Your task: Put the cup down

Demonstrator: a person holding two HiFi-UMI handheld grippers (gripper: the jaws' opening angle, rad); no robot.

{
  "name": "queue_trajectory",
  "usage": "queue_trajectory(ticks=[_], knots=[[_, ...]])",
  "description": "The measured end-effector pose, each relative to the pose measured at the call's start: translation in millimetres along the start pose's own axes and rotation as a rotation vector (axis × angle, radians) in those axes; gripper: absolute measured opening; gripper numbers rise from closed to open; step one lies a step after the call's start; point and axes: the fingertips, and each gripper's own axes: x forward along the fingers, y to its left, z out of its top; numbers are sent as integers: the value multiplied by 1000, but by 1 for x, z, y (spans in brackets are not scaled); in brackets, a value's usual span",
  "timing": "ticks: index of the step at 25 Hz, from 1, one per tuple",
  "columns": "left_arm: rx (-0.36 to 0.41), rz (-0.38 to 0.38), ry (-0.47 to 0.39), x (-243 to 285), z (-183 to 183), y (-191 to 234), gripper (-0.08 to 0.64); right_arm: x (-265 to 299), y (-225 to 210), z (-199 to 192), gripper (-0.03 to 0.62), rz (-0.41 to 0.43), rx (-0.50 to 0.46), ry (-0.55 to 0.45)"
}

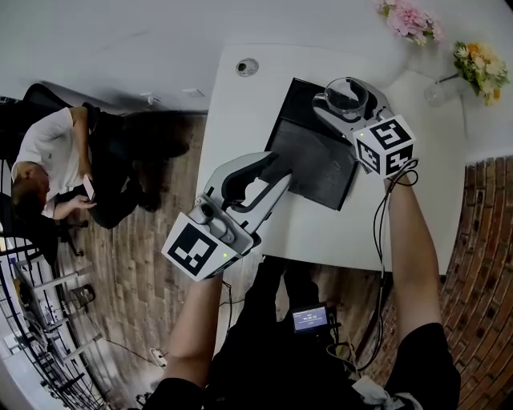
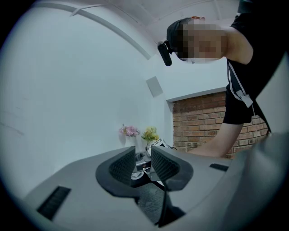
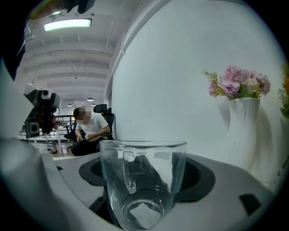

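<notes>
the right gripper (image 1: 348, 99) clamps the glass cup (image 3: 142, 180) between its jaws.

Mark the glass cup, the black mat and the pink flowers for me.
glass cup (image 3: 142, 180), right gripper view, middle of its clear wall.
black mat (image 1: 317, 172), head view, bare centre.
pink flowers (image 1: 410, 18), head view, blossom cluster.

Loads of bare bench (image 1: 437, 136) right of the dark mat (image 1: 317, 164), and the mat's middle is open too. The far right corner is crowded: pink flowers (image 1: 411, 19) and yellow flowers (image 1: 479, 68). The left hand-held gripper (image 1: 272, 166) hangs over the mat's near-left corner. The right hand-held gripper (image 1: 349, 90), clamping the cup (image 1: 345, 102), blocks the far corner.
</notes>
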Motion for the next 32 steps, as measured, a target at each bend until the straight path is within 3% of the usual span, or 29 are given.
queue_trajectory(ticks=[20, 32], knots=[[4, -5, -2, -3, 4, -9, 100, -18, 0, -14, 419, -15, -45, 64], [8, -12, -10, -5, 10, -15, 100, -14, -1, -14, 419, -32, -47, 53]])
